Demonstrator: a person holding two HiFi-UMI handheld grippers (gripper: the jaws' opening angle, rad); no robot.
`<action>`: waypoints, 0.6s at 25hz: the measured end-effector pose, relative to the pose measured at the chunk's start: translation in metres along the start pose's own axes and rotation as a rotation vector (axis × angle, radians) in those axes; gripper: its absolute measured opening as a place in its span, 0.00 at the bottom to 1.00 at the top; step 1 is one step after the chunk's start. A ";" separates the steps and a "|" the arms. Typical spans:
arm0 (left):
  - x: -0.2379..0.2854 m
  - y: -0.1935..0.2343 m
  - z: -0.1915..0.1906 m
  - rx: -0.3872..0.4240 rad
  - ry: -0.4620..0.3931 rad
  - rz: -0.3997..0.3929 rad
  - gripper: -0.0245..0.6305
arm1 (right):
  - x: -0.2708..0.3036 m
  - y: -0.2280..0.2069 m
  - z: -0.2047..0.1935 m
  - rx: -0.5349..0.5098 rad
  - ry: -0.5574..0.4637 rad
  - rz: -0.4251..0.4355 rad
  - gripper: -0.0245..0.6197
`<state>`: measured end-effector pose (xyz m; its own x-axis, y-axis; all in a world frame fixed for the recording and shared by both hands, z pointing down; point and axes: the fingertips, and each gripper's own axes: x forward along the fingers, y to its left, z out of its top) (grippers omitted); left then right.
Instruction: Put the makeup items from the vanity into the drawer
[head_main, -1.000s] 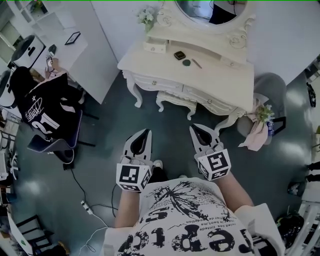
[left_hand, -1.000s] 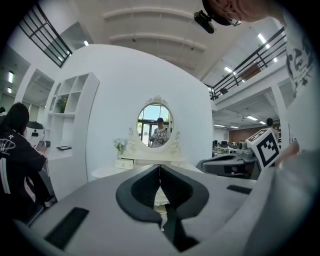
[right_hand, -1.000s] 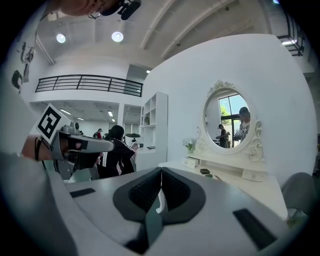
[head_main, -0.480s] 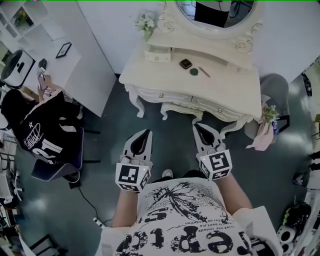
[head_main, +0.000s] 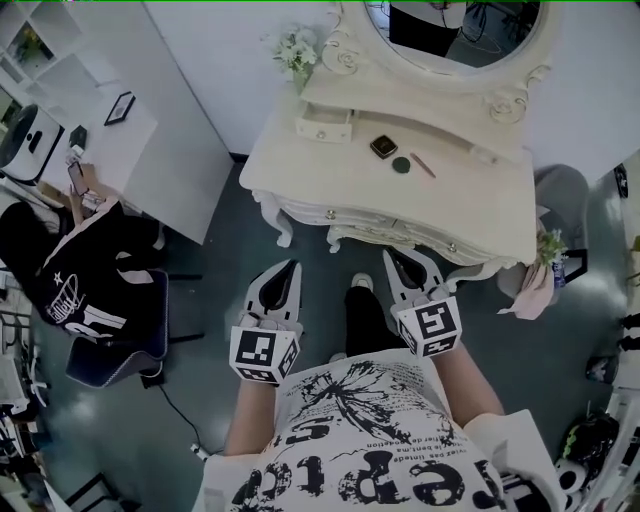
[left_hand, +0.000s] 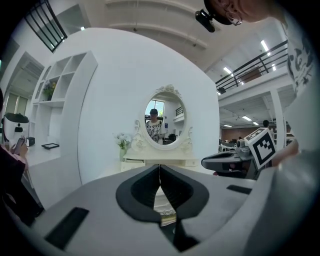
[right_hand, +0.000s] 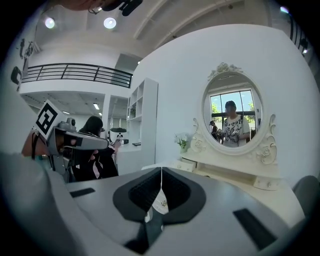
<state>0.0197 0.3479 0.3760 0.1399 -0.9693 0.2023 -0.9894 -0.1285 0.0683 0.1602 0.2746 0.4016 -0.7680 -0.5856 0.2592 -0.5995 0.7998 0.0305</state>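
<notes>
- Left gripper (head_main: 291, 268): jaws together, nothing between them; held in front of the vanity (head_main: 470, 200), apart from it.
- Right gripper (head_main: 395, 258): jaws together, likewise empty; level with the left one, short of the vanity's front edge.
- Makeup items: a dark square compact (head_main: 383, 147), a round green pot (head_main: 401, 164) and a thin pencil (head_main: 423, 166) lie close together on the vanity's surface, below its oval mirror (head_main: 450, 35).
- Small drawer (head_main: 323, 127): at the vanity's back, left of the compact.

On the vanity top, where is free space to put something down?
Bare: the left front of the vanity top, below the small drawer box; also the right side past the pencil. Crowded: the middle, around the compact and round green item.
</notes>
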 end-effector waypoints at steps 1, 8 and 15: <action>0.011 0.005 0.001 0.004 0.001 0.007 0.07 | 0.012 -0.008 0.001 0.001 -0.001 0.006 0.07; 0.107 0.049 0.035 0.021 -0.009 0.057 0.07 | 0.104 -0.084 0.034 0.003 -0.034 0.040 0.07; 0.203 0.080 0.067 0.028 -0.021 0.077 0.07 | 0.179 -0.154 0.061 -0.017 -0.029 0.072 0.07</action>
<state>-0.0337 0.1270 0.3569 0.0632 -0.9806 0.1856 -0.9979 -0.0594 0.0258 0.1017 0.0384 0.3848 -0.8152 -0.5303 0.2329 -0.5391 0.8417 0.0296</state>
